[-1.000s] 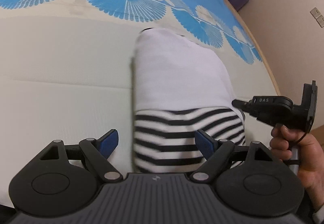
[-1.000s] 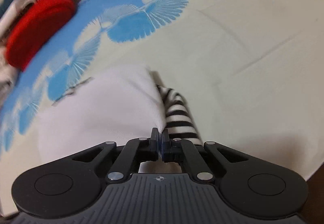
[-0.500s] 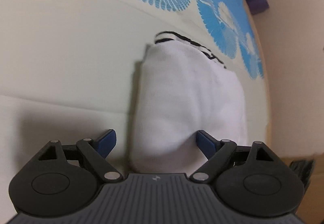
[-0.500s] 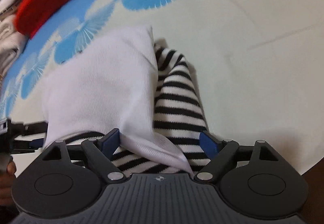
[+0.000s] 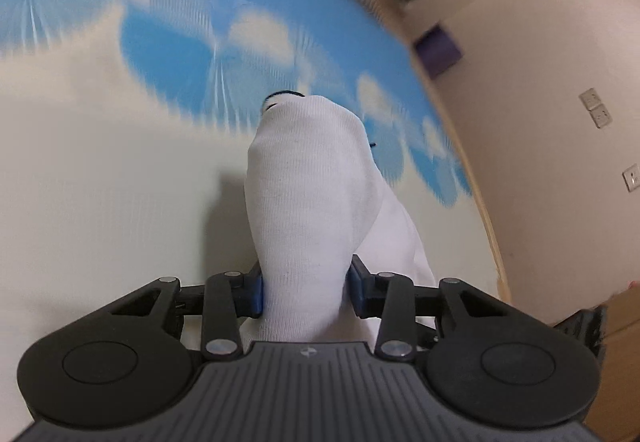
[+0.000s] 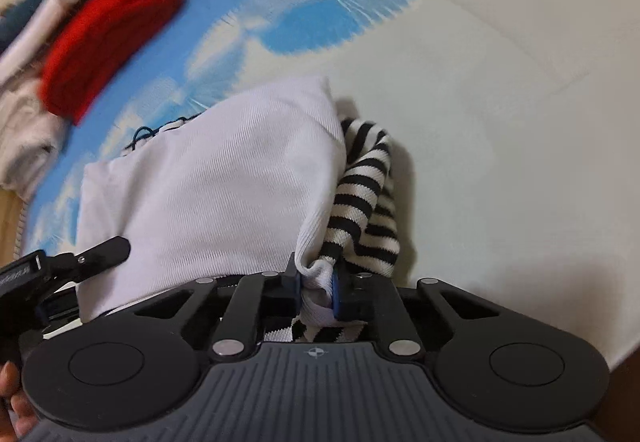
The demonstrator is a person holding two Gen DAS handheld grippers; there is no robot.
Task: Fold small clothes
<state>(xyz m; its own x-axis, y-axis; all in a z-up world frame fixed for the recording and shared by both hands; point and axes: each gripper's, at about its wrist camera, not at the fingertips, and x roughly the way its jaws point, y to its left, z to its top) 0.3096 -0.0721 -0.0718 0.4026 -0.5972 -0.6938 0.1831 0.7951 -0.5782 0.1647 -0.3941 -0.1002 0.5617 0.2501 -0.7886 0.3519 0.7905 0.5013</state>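
A small white garment with black-and-white striped parts [image 6: 224, 182] lies folded on the cream and blue patterned bed cover [image 6: 500, 102]. My left gripper [image 5: 306, 288] is shut on its white near edge [image 5: 304, 210], which bunches up between the blue pads. My right gripper [image 6: 316, 286] is shut on the garment's other near corner, pinching white cloth and a striped sleeve [image 6: 360, 194]. The left gripper [image 6: 68, 262] shows at the left edge of the right wrist view.
A folded red item [image 6: 108, 38] and a pile of pale clothes [image 6: 24, 138] lie at the far left of the bed. The bed's wooden edge [image 5: 486, 218] and a wall with sockets [image 5: 596, 114] are to the right. A purple box [image 5: 438, 50] stands by the wall.
Both grippers were open half a second ago and have closed on the garment's near edge. The striped hem has been covered by white cloth. Both views are tilting up.
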